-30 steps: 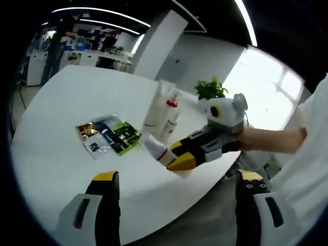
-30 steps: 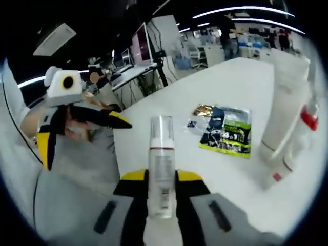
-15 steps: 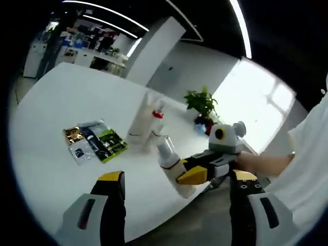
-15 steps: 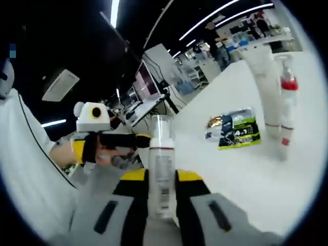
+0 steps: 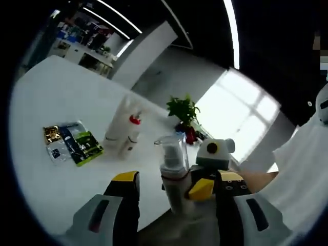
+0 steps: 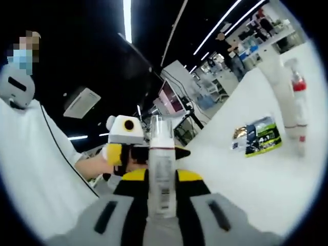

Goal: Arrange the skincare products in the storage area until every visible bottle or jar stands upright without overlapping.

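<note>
The right gripper (image 6: 161, 187) is clamped on a pump bottle (image 6: 160, 169), holding it upright in the air near the table (image 5: 46, 102) edge, just in front of the left gripper (image 5: 174, 185), whose jaws are wide apart.

My left gripper (image 5: 174, 190): grey-white housings, black jaws tipped with yellow pads, a dark slot on each housing. My right gripper (image 6: 162, 180): the same grey, black and yellow build. The person (image 6: 38, 169) wears a white short-sleeved top.
</note>
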Motion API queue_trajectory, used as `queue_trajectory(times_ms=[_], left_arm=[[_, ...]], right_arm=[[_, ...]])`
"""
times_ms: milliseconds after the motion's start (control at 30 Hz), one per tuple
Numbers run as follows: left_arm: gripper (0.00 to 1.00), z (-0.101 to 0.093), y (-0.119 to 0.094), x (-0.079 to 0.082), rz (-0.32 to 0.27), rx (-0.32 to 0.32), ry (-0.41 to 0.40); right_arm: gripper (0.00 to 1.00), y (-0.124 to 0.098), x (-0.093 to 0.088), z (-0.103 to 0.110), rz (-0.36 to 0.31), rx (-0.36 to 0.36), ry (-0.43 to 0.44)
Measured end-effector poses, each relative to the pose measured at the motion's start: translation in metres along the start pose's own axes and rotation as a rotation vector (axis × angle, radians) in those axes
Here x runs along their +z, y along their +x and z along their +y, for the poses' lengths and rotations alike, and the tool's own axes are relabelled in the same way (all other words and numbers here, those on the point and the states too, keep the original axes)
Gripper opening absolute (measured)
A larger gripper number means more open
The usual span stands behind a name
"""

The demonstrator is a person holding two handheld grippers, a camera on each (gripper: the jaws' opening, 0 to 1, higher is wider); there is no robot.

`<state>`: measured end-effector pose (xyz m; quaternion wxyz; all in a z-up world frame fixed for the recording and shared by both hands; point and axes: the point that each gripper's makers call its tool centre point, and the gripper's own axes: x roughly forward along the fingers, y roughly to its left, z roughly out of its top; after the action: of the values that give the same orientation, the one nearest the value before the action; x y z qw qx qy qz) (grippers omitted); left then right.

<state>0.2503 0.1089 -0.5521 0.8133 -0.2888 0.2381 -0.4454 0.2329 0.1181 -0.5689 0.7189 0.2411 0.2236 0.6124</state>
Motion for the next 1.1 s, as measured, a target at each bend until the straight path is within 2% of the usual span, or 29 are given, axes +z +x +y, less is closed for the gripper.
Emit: queue_trajectory(times_ms=[200, 333, 467, 867, 1000, 1100], left_arm=[[0.37, -0.013, 0.004, -0.002, -0.001, -0.047, -0.005], [0.27, -0.019, 0.005, 0.000, -0.015, -0.072, -0.014], [0.20, -0.026, 0.008, -0.003, -0.006, -0.095, 0.000], [0.18, -0.034, 0.017, -0.006, 0.026, -0.101, 0.038], [0.18, -0.032, 0.018, -0.003, 0.042, -0.082, 0.079], [0.18, -0.028, 0.016, 0.003, 0.053, -0.056, 0.137]], right_arm=[[0.19, -0.006, 0.001, 0.012, -0.019, 0.040, 0.021], [0.19, -0.010, -0.001, 0.015, -0.025, 0.047, 0.026], [0.19, -0.012, 0.000, 0.017, -0.032, 0.047, 0.032], [0.22, -0.022, -0.001, 0.017, -0.038, 0.020, 0.051], [0.28, -0.027, -0.020, 0.009, 0.052, -0.036, 0.007], [0.34, -0.037, -0.024, 0.006, 0.073, -0.057, -0.005]])
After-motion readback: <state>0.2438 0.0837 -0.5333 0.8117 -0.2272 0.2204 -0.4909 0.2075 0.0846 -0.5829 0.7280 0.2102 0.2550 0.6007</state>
